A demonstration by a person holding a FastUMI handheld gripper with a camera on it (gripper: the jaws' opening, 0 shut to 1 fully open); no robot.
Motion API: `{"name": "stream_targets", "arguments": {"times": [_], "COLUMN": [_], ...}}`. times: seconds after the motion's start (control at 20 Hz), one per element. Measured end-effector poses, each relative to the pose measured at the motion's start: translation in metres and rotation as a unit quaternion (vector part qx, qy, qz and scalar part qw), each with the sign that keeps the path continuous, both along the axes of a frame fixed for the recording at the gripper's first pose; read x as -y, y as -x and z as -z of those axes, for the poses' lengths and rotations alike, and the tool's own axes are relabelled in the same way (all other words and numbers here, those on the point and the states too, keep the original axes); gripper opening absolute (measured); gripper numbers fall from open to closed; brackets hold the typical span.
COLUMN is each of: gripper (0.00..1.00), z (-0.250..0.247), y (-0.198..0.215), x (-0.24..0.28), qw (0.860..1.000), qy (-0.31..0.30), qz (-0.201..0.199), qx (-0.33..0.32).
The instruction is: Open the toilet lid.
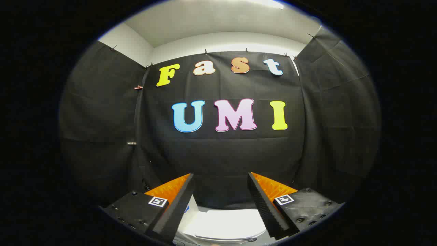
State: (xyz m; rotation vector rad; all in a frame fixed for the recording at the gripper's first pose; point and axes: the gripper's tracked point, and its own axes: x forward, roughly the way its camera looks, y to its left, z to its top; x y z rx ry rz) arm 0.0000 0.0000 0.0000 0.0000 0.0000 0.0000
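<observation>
White porcelain shows low down between the two fingers: the toilet (222,223), with its flat lid (225,218) lying closed and level, just below and ahead of the fingertips. The tongs (221,179) are released, their two fingers spread wide apart with nothing between them and touching nothing. They hang above the lid, pointing toward the black cloth wall (222,153) of the booth, which rises straight behind the toilet and folds around on both sides. Above the cloth, a strip of pale wall (225,41) and the ceiling (211,17) are brightly lit.
</observation>
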Motion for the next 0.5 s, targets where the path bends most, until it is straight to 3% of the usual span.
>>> {"name": "stream_targets", "arguments": {"times": [0.5], "gripper": [0.98], "z": [0.0065], "y": [0.0045], "x": [-0.0006], "qw": [0.999], "qy": [0.028], "qz": [0.015], "qx": [0.0]}}
